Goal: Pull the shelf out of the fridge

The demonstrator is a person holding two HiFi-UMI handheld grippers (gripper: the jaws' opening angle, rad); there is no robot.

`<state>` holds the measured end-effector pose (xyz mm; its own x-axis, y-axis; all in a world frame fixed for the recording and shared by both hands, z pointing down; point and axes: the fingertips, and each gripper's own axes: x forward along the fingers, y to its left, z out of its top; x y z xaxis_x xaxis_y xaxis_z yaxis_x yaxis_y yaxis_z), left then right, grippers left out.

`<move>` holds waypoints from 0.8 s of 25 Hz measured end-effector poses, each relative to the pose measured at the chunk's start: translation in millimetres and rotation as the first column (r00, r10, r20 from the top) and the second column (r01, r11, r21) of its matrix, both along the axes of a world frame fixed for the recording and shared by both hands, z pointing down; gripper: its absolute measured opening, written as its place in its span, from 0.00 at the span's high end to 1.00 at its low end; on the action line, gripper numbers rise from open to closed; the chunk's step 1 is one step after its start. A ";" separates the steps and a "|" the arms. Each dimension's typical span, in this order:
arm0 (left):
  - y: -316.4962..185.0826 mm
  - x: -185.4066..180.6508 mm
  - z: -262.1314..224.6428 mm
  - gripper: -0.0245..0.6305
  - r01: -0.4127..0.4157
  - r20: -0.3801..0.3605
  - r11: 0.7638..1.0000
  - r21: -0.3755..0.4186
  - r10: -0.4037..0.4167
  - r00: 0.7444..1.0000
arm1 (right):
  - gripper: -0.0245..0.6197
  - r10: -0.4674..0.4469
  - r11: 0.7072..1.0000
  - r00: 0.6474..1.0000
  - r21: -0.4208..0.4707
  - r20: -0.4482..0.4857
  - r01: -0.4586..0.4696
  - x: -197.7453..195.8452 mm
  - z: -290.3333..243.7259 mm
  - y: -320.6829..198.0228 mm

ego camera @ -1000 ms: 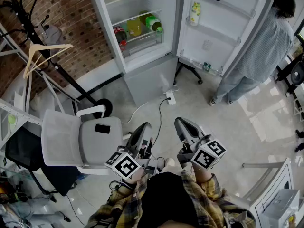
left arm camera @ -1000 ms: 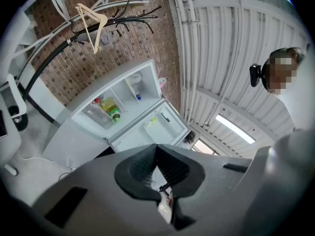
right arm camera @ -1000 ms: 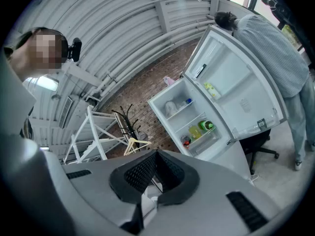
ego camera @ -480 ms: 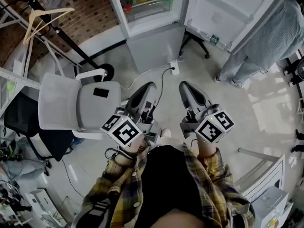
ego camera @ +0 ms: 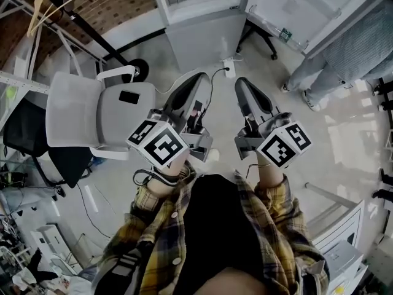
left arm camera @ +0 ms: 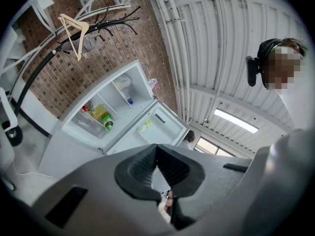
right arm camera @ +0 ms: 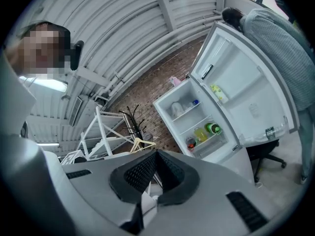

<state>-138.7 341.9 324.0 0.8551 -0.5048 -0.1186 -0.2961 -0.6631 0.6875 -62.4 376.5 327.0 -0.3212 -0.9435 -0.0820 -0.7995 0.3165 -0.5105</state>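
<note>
The left gripper point(ego camera: 199, 78) and right gripper point(ego camera: 241, 83) are held side by side in front of the person, both pointing toward the fridge point(ego camera: 202, 26) at the far end of the floor. Each gripper view shows its own jaws pressed together with nothing between them: the left gripper point(left arm camera: 156, 150) and the right gripper point(right arm camera: 156, 155) are both closed and empty.

The fridge stands well apart from both grippers, against a brick wall point(left arm camera: 54, 77), with its door point(right arm camera: 246, 92) swung open to the right. The shelf point(right arm camera: 210, 139) sits inside the fridge, low in the open compartment, with bottles point(right arm camera: 206, 130) on it; more shelves lie above.

A white chair point(ego camera: 104, 118) stands on the floor just left of the left gripper. A second person point(ego camera: 356, 48) stands at the far right beside the open door. A hanger point(ego camera: 52, 2) hangs on a rack at the far left.
</note>
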 end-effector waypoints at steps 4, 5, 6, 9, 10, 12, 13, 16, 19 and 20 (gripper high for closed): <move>-23.3 0.2 4.1 0.96 0.012 0.001 1.000 -0.007 -0.012 1.000 | 0.93 0.006 1.000 1.000 -0.007 0.008 -0.006 7.8 3.4 -21.0; -31.2 1.5 4.9 0.96 0.013 -0.001 1.000 -0.010 -0.013 1.000 | 0.93 0.009 1.000 1.000 -0.009 0.008 -0.009 10.3 3.9 -27.8; -39.8 3.6 5.5 0.96 0.014 -0.004 1.000 -0.012 -0.014 1.000 | 0.93 0.013 1.000 1.000 -0.011 0.007 -0.013 12.9 4.2 -35.2; -68.3 12.1 6.3 0.96 0.009 -0.014 1.000 -0.020 -0.009 1.000 | 0.93 0.025 1.000 1.000 -0.016 0.008 -0.025 21.4 4.3 -60.8; -78.1 14.8 6.4 0.96 0.006 -0.016 1.000 -0.022 -0.006 1.000 | 0.93 0.030 0.999 1.000 -0.018 0.009 -0.030 24.3 4.1 -70.2; -98.7 19.3 6.7 0.96 -0.001 -0.017 1.000 -0.024 0.001 1.000 | 0.93 0.042 0.999 0.999 -0.019 0.010 -0.041 29.6 3.3 -90.1; -109.7 21.4 6.7 0.96 -0.004 -0.018 1.000 -0.025 0.003 1.000 | 0.93 0.046 0.999 0.999 -0.020 0.012 -0.046 32.1 2.8 -100.9; -143.9 26.6 5.5 0.96 -0.012 -0.024 0.999 -0.030 0.011 1.000 | 0.93 0.056 0.998 0.998 -0.023 0.012 -0.055 37.3 2.0 -133.9; -177.4 29.3 1.9 0.96 -0.024 -0.023 0.999 -0.024 0.024 0.999 | 0.93 0.065 0.998 0.998 -0.028 0.017 -0.064 38.7 1.3 -166.7; -188.0 29.8 0.7 0.96 -0.029 -0.020 0.999 -0.020 0.028 0.999 | 0.93 0.067 0.997 0.998 -0.028 0.020 -0.066 38.9 0.8 -177.3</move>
